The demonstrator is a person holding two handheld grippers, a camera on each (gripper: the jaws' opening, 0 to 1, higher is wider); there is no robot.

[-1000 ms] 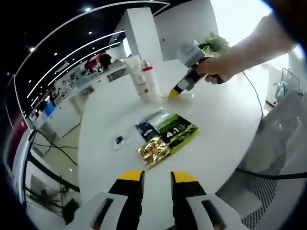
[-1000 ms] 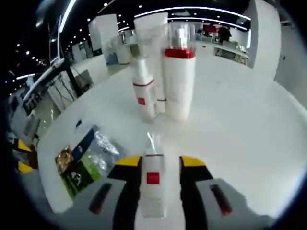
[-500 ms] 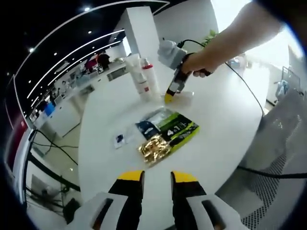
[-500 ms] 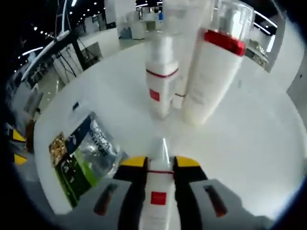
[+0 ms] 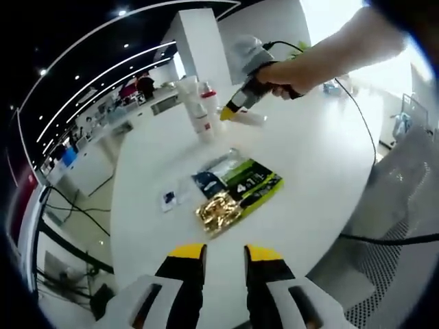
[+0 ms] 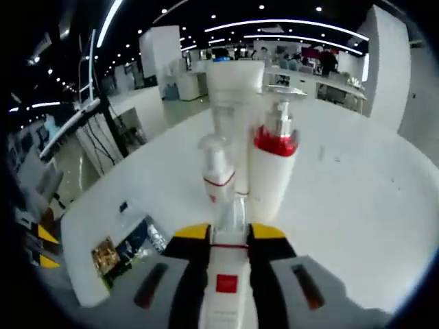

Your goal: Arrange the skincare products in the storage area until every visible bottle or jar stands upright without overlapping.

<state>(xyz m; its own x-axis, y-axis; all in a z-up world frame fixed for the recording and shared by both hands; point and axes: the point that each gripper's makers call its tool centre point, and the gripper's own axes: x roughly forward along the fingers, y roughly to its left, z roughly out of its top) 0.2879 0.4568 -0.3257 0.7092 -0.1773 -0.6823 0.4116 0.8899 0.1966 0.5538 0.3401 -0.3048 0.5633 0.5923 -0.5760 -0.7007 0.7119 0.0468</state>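
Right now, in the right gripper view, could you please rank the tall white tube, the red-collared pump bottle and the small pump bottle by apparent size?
1. Tall white tube, partly hidden behind the others.
2. Red-collared pump bottle.
3. Small pump bottle.
They stand close together, so nearness hardly skews this.

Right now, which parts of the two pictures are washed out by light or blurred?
Left gripper view: strong glare whitens the upper right behind the person's arm, and the white table is bright. Right gripper view: the small bottle between the right gripper fingers is close and soft; the standing bottles look sharper.
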